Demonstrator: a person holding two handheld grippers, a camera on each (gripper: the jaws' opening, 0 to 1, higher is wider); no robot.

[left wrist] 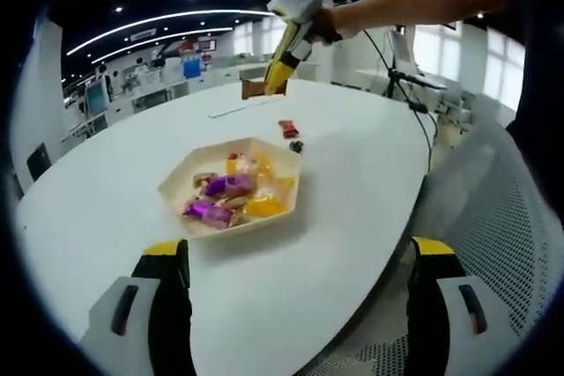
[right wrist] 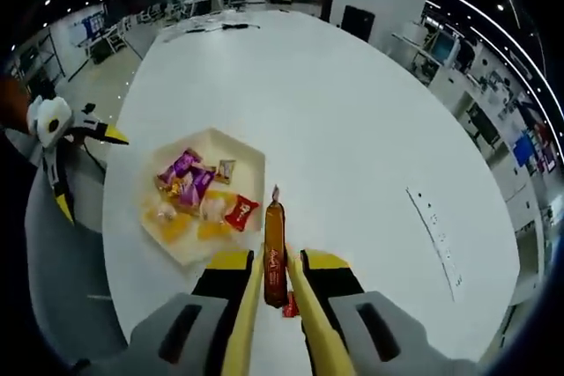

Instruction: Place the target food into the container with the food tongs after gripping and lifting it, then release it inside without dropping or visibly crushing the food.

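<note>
Your right gripper (right wrist: 276, 283) is clamped on the tongs (right wrist: 264, 305), which pinch a brown sausage stick (right wrist: 274, 248) lifted just beside the tray (right wrist: 251, 158). Left gripper (left wrist: 295, 305) spread, idle. Still left: carry over, release inside.

In the right gripper view, the lower end of the brown sausage stick (right wrist: 274, 253) is hidden between the yellow tongs (right wrist: 275, 323), and a small red wrapper (right wrist: 289, 305) peeks out beneath. In the left gripper view, two tiny items (left wrist: 291, 134) near frame centre are too small to identify.
</note>
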